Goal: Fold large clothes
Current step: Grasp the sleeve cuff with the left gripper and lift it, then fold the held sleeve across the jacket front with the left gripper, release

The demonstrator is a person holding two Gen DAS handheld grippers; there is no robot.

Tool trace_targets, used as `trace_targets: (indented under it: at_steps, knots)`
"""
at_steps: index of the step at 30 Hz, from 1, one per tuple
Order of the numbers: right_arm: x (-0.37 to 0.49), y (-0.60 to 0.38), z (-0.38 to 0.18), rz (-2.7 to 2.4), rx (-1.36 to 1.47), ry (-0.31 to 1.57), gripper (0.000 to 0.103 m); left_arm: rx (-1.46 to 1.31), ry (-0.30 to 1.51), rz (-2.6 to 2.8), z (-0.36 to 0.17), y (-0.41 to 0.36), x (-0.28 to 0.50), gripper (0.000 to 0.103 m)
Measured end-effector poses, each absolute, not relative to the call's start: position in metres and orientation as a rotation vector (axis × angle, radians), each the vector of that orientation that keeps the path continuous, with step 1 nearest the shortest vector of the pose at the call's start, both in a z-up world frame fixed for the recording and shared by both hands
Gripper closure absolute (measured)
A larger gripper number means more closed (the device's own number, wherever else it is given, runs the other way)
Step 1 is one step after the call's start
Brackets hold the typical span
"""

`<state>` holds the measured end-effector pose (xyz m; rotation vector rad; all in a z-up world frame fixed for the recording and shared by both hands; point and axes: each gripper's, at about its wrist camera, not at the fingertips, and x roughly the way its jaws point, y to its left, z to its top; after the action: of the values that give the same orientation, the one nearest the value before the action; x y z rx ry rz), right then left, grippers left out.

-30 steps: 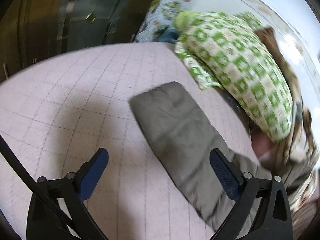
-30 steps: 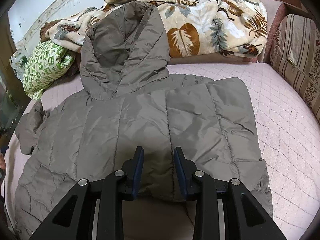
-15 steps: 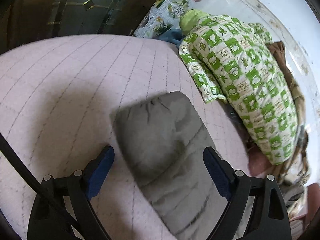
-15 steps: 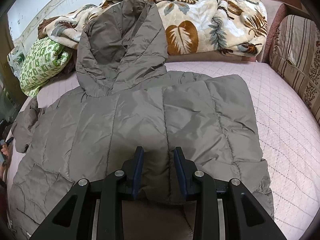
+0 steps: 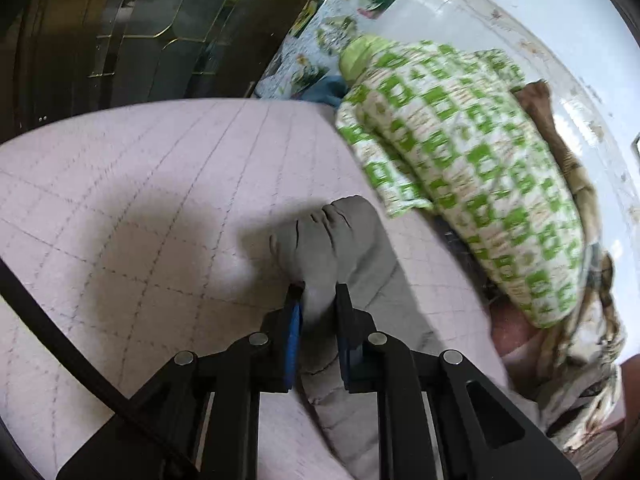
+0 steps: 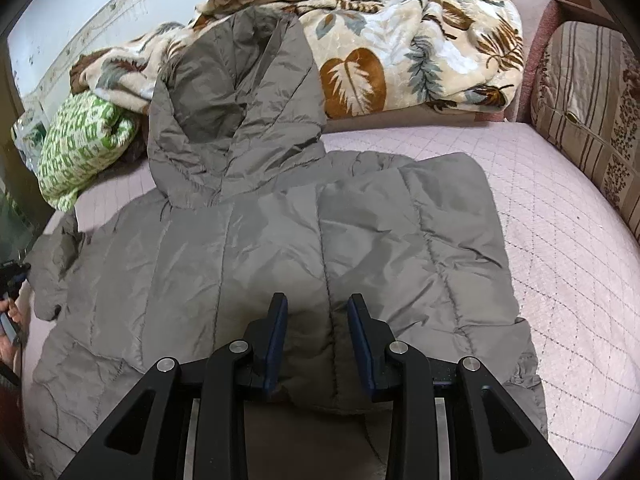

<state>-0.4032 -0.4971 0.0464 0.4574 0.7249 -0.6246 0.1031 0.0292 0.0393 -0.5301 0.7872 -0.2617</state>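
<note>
A: The left gripper (image 5: 318, 286) has just been closing, and its pads now pinch the bunched cuff of the sleeve (image 5: 324, 240) of the grey hooded puffer jacket (image 6: 280, 248), which lies spread flat on the pink quilted bed (image 6: 560, 260), hood at twelve o'clock

B: And the right gripper (image 6: 317, 306)?

A: Jaws partly apart, straddling the hem at six o'clock; whether the pads press the fabric I cannot tell. I'd carry the sleeve across toward three o'clock, low and smooth, hem pinned

Grey-brown quilted hooded puffer jacket (image 6: 304, 248) lies flat on the bed; hood up; its sleeve cuff (image 5: 320, 240) bunched.
</note>
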Motion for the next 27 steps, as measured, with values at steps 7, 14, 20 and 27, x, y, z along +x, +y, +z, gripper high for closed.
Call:
trace_targets:
  at_steps: [7, 14, 20, 27]
  knots:
    - [-0.415, -0.503, 0.057, -0.631, 0.506, 0.675, 0.069, -0.430, 0.666, -0.337, 0.123, 0.011, 0.048, 0.088]
    - [-0.434, -0.505, 0.078, -0.630, 0.525, 0.603, 0.069, -0.358, 0.594, -0.447, 0.196, -0.028, -0.014, 0.089]
    - [-0.459, -0.514, 0.091, -0.638, 0.557, 0.547, 0.069, -0.300, 0.527, -0.540, 0.255, -0.076, -0.071, 0.089]
    - [-0.485, -0.529, 0.100, -0.629, 0.626, 0.495, 0.069, -0.215, 0.458, -0.674, 0.310, -0.145, -0.146, 0.088]
